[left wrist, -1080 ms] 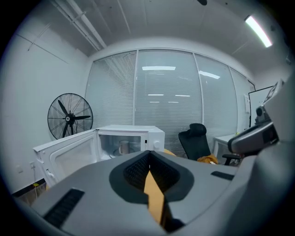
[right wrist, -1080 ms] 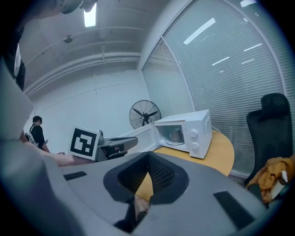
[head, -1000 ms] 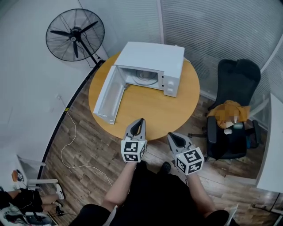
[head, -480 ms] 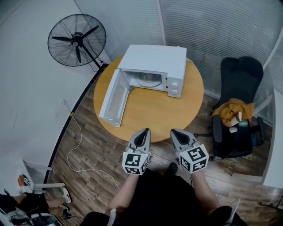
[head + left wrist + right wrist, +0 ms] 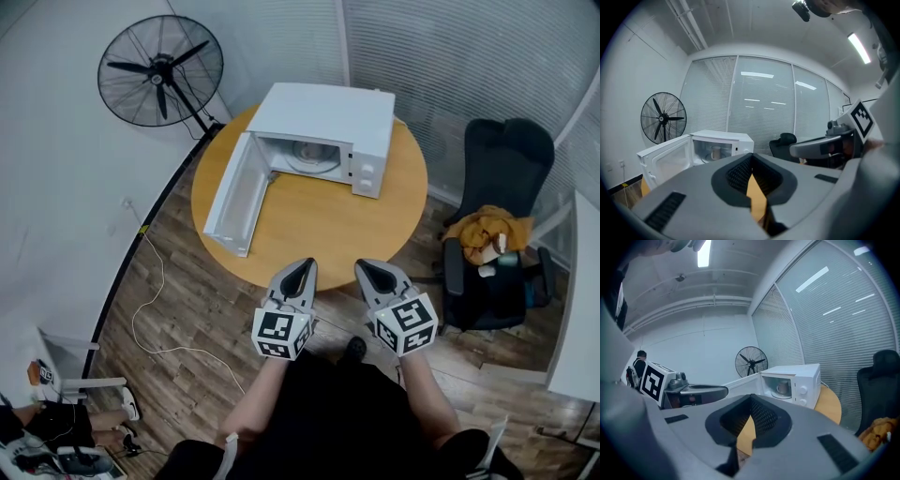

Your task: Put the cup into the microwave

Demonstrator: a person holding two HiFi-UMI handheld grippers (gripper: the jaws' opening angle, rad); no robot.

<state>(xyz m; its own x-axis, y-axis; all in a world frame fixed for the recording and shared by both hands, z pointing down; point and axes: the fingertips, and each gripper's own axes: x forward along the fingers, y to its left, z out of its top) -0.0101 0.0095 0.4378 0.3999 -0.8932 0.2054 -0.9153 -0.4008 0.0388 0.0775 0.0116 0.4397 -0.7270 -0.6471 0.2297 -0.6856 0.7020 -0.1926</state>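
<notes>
The white microwave [image 5: 323, 117] stands at the far side of the round wooden table [image 5: 319, 220], its door [image 5: 234, 195] swung open to the left. A pale cup [image 5: 716, 152] sits on the turntable inside it, and the right gripper view shows the cup [image 5: 782, 387] too. My left gripper [image 5: 302, 267] and right gripper [image 5: 367, 269] hover side by side at the table's near edge, well short of the microwave. Both are shut with nothing between the jaws, as the left gripper [image 5: 751, 176] and right gripper [image 5: 749, 420] show in their own views.
A black standing fan [image 5: 161, 70] is at the far left by the wall. A black office chair [image 5: 497, 225] with an orange cloth [image 5: 483, 232] on it stands right of the table. A white cable [image 5: 150, 309] trails on the wood floor at left. Blinds line the back wall.
Both grippers have drawn slightly back toward the table's near edge and the person. Their jaws stayed shut. The microwave and its open door have not moved.
</notes>
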